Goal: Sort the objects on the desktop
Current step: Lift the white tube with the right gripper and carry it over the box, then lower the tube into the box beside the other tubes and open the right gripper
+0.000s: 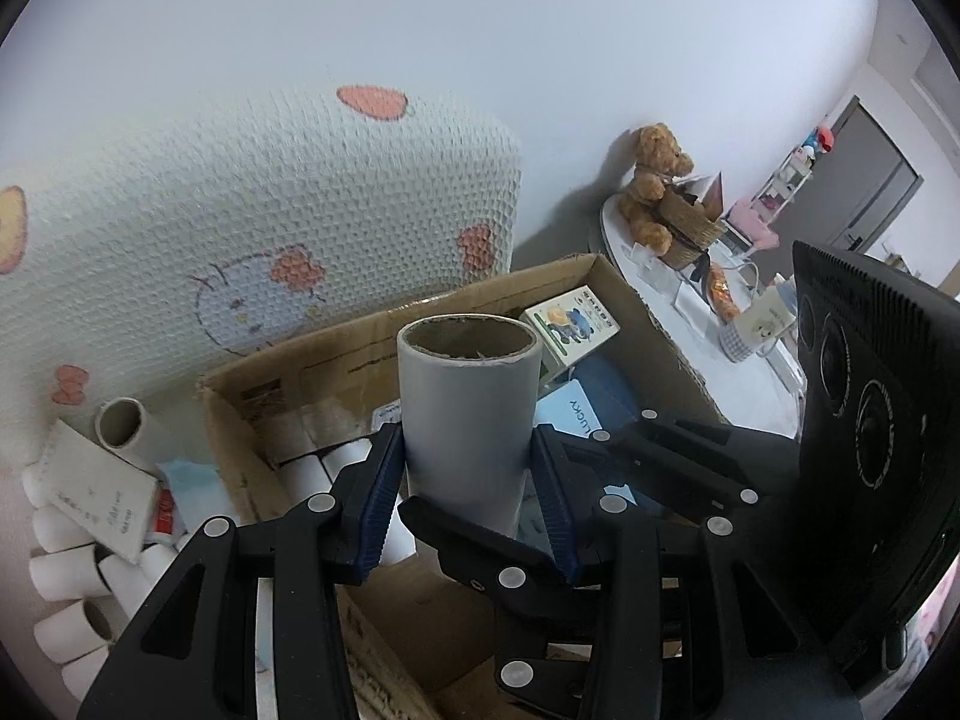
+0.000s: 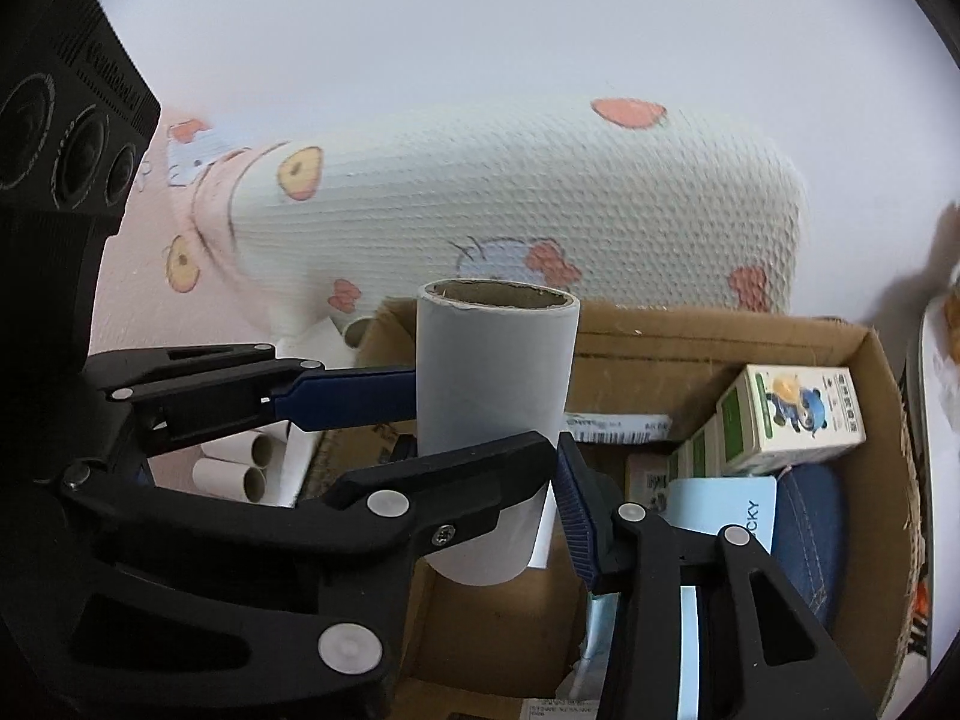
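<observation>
1. Our left gripper is clamped on a grey cardboard tube; its blue pads press the tube's two sides. The tube stands upright, open end up, brown inside.
2. The tube is held above an open cardboard box, near that box's left wall as the left wrist view shows it.
3. Our right gripper also reaches the same tube. One blue pad lies against the tube's left side and the other sits at its right side, low down. We cannot tell whether this gripper is truly squeezing the tube or only set around it.
4. In the left wrist view, the right gripper's black fingers cross in front of the tube's lower part.
5. Inside the box lie a small carton with a cartoon print, a pale blue card and a dark blue denim item.
6. Outside the box, to its left, many short white paper rolls lie in a heap, with a white card resting on them.
7. Behind the box stands a white textured cushion with pink and blue cartoon prints.
8. Farther right, a round white table carries a brown teddy bear beside a woven basket.
</observation>
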Demonstrator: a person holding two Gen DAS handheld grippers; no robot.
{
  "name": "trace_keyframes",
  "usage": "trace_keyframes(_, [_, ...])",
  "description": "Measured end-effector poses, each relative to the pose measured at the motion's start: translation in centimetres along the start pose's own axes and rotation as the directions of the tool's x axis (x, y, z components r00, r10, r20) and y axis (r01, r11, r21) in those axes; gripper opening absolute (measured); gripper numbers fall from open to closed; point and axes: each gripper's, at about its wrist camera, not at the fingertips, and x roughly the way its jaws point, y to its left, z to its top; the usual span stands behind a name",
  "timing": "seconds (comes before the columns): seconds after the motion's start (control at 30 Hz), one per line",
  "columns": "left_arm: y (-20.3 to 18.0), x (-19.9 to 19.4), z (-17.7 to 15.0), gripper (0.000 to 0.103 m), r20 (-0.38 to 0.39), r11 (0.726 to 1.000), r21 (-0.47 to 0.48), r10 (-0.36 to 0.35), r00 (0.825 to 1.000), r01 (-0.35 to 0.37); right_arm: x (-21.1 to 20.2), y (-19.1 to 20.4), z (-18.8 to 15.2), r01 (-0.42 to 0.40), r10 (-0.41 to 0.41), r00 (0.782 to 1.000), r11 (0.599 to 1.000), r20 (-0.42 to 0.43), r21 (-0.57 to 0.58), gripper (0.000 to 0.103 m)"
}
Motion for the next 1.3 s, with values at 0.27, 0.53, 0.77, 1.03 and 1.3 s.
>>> trace_keyframes(0.27, [2.4, 1.7, -0.1, 0.047, -0.039, 0.99, -0.128, -0.07, 0.997, 0.065, 1.6, -1.8, 0.2, -0.037, 0.045, 0.996, 0.995, -0.083, 0.098, 0.041])
trace_keyframes(0.53, [3.9, 2.1, -0.6, 0.027, -0.028, 0.991, -0.127, -0.036, 0.999, 0.032, 3.5, -2.7, 0.4, 0.027, -0.013, 0.992, 0.993, -0.126, 0.113, 0.041])
trace_keyframes(0.77, [5.2, 2.0, -0.8, 0.009, -0.002, 0.989, -0.144, -0.036, 0.999, 0.036, 6.1, -2.7, 0.9, 0.09, -0.066, 0.974, 0.991, -0.216, 0.1, 0.041])
trace_keyframes(1.03, [4.8, 1.4, -1.3, 0.01, 0.035, 0.995, -0.094, 0.027, 0.999, -0.023, 9.3, -2.4, 0.5, 0.217, -0.194, 0.92, 0.976, -0.34, 0.032, 0.041])
trace_keyframes(1.3, [4.6, 0.3, -2.1, 0.009, 0.08, 0.998, -0.035, 0.059, 0.995, -0.056, 12.7, -1.3, -0.4, 0.231, -0.224, 0.855, 0.972, -0.467, -0.045, 0.04])
